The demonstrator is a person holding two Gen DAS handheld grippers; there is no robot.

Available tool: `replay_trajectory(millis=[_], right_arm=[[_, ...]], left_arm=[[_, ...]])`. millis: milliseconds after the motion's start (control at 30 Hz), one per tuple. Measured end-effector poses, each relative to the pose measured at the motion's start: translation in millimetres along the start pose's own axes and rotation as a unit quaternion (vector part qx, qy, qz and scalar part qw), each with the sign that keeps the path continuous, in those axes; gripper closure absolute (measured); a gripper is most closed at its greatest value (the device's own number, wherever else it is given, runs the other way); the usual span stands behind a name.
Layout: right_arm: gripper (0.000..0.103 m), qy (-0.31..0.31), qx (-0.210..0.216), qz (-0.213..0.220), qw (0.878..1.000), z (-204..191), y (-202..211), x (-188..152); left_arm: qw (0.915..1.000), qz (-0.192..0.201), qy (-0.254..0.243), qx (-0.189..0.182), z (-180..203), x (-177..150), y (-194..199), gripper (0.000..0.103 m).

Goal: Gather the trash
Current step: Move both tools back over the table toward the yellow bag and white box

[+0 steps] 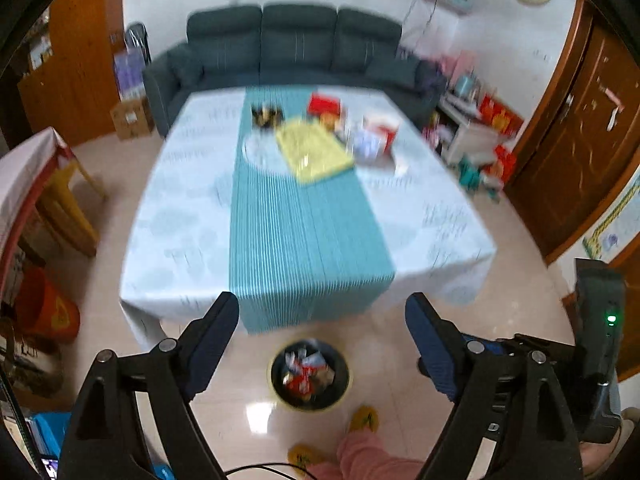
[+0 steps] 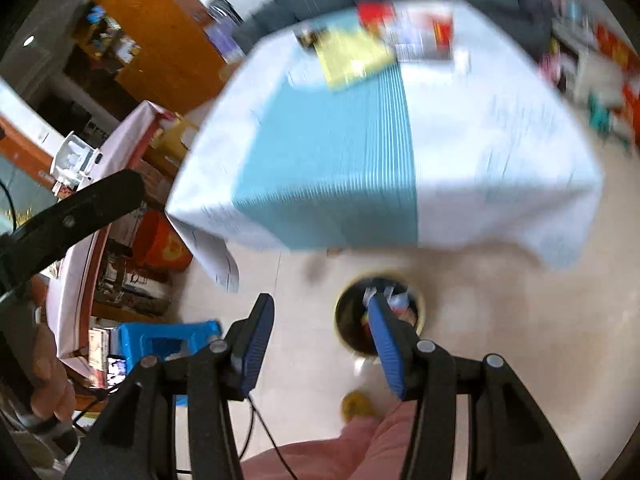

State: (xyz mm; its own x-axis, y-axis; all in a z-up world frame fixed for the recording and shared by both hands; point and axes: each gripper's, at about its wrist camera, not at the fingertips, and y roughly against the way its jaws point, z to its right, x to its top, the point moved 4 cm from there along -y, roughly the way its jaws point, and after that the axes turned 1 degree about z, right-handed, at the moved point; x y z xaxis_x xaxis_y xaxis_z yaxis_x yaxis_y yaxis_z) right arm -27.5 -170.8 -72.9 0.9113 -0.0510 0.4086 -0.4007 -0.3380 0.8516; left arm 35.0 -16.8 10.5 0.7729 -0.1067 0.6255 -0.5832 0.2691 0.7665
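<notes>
Both grippers hang high over the room with nothing in them. The left gripper [image 1: 322, 316] has its jaws wide apart, and between them only floor and counter edge show. The right gripper [image 2: 320, 320] has its jaws apart too, somewhat narrower, with bare floor between them.

Straight below, on the tiled floor [image 1: 472, 320], stands a dark round bin [image 1: 310, 376] with a yellowish rim, already holding crumpled wrappers in red and white. In the left wrist view it lies low and centred between the jaws. In the right wrist view the bin [image 2: 352, 320] sits behind the right-hand finger, so it is slightly off that gripper's line.

The remaining clutter is at the far end of the counter [image 1: 192, 200], which is draped in a pale cloth with a teal striped runner [image 1: 304, 232] down the middle. There lie a yellow packet [image 1: 314, 152], a red box [image 1: 324, 106], a small dark item [image 1: 266, 116] and some white and red packaging [image 1: 376, 136]. Blur hides what is trash and what is not.

The move ahead turns on this: the things to pick lie forward and beyond the near counter edge, well apart from both grippers, while the bin is under them. The yellow packet lies along the runner, slanted, towards the right gripper's side. Neither hand looks clearly nearer; the right may have the shorter reach to the boxes.
</notes>
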Motion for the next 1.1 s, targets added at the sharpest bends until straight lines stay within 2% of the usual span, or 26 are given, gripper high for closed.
replay_trajectory(millis=[133,267,400,500,633,733,967,1100], right_arm=[[0.054,0.025,-0.013,0.061,0.998,-11,51,27],[0.054,0.036,-0.023,0.098,0.994,-13,80,49],[0.054,0.036,-0.032,0.128,0.991,-23,101,71],[0.054,0.036,-0.033,0.138,0.989,-23,109,88],[0.054,0.045,-0.042,0.142,0.988,-17,102,111],[0.054,0.062,-0.053,0.138,0.987,-8,87,131],[0.054,0.085,-0.057,0.101,0.99,26,25,195],[0.054,0.092,-0.056,0.056,0.993,56,-24,245]], left_arm=[[0.9993,0.038,0.0,0.001,0,26,29,0.019],[0.9977,0.068,0.008,0.002,-5,45,51,0.019],[0.9974,0.065,0.026,-0.021,-16,60,55,0.019],[0.9975,0.041,0.041,-0.041,-24,66,44,0.019],[0.9975,0.011,0.053,-0.046,-33,73,13,0.019],[0.9981,0.005,0.052,-0.032,-38,82,-13,0.019],[0.9964,-0.03,0.075,-0.025,-47,123,-95,0.019],[0.9926,-0.061,0.101,-0.025,-50,154,-151,0.019]])
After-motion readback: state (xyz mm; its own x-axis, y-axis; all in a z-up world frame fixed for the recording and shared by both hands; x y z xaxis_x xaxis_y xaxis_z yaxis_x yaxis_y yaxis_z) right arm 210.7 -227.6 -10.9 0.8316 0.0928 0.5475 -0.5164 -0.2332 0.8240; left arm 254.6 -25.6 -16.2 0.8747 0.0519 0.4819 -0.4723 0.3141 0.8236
